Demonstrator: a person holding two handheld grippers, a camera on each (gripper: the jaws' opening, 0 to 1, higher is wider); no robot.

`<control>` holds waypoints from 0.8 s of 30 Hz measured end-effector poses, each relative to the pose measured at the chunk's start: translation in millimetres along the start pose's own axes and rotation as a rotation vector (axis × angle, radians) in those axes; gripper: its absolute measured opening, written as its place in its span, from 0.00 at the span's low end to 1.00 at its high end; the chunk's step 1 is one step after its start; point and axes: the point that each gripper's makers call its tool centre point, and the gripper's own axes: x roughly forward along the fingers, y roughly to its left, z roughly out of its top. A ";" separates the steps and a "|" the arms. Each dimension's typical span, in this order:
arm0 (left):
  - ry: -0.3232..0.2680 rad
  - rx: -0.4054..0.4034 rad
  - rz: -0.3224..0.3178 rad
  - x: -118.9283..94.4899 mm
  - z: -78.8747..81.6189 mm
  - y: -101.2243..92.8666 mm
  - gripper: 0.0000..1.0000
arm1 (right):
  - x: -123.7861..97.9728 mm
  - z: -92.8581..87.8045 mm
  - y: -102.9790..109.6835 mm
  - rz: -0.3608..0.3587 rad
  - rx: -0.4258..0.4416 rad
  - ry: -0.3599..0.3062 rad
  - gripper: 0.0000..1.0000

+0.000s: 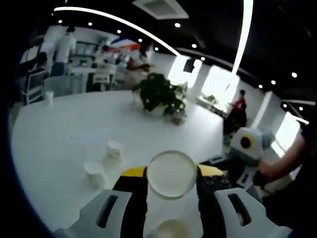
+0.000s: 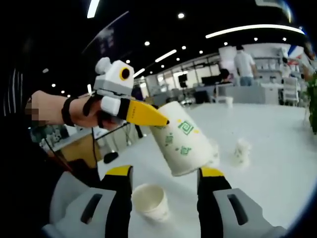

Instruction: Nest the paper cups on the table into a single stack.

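Left gripper [image 1: 171,174]: its yellow-tipped jaws are closed on a paper cup [image 1: 172,174], gripped by the sides near the rim. In the left gripper view the cup's open mouth faces the camera. In the right gripper view the same cup [image 2: 182,139] hangs tilted in the air above the table — white, with green square-spiral marks — and the left gripper [image 2: 148,115] enters from the left, carried by a hand [image 2: 49,109] wearing a black strap.

Right gripper [image 2: 163,176]: jaws spread wide, nothing between them. A second cup [image 2: 151,201] stands upright on the white table [image 2: 277,148], mouth up, just beyond the gap between these jaws and below the held cup. In the left gripper view the right gripper [image 1: 247,148] shows at the right edge, near the held cup.

Remaining cups — two more [image 1: 94,173] [image 1: 114,151] stand close together on the table [image 1: 59,129], to the left of and beyond the held cup in the left gripper view. Which way up they stand cannot be read. A further small cup [image 1: 49,97] stands at the far left of the table.

A potted plant [image 1: 158,94] sits at the far side of the table. People stand among desks in the background.
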 end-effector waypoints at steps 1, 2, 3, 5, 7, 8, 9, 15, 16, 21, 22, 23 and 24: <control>0.000 -0.003 -0.002 -0.1 -0.6 -0.6 0.37 | -0.8 0.4 -0.5 0.000 0.005 -0.004 0.47; 0.000 -0.003 -0.004 -0.1 -1.0 -1.0 0.37 | -1.9 0.9 -1.7 0.000 0.009 -0.007 0.46; 0.004 -0.004 -0.006 -0.2 -2.1 -1.4 0.37 | -2.6 1.3 -2.4 0.000 0.012 -0.011 0.45; 0.006 -0.004 -0.007 -0.4 -3.1 -2.3 0.37 | -4.6 3.2 -4.6 -0.002 0.024 -0.025 0.44; 0.003 -0.006 -0.009 -0.5 -3.3 -2.8 0.37 | -6.3 5.6 -6.4 -0.002 0.039 -0.039 0.42; 0.003 -0.007 -0.010 -0.6 -3.2 -3.3 0.37 | -6.9 6.2 -7.1 -0.001 0.044 -0.043 0.41; 0.002 -0.006 -0.011 -0.7 -3.0 -3.8 0.37 | -7.5 7.2 -7.8 0.000 0.050 -0.049 0.41; 0.006 -0.008 -0.015 -0.1 -4.5 -4.8 0.37 | -11.7 13.0 -13.2 0.001 0.107 -0.090 0.36; 0.008 -0.012 -0.016 -0.1 -5.4 -4.8 0.37 | -12.1 14.1 -13.5 0.003 0.118 -0.097 0.36; 0.015 -0.016 -0.020 -0.3 -8.8 -5.7 0.36 | -14.7 18.0 -16.5 0.002 0.139 -0.119 0.33; 0.018 -0.018 -0.022 -0.4 -10.1 -6.0 0.36 | -15.0 18.4 -16.9 0.002 0.139 -0.120 0.33; 0.019 -0.020 -0.022 -0.6 -10.6 -6.2 0.36 | -15.5 19.3 -17.3 0.003 0.140 -0.122 0.32; 0.018 -0.019 -0.023 -0.9 -10.7 -6.4 0.36 | -16.0 20.2 -17.6 0.004 0.141 -0.126 0.32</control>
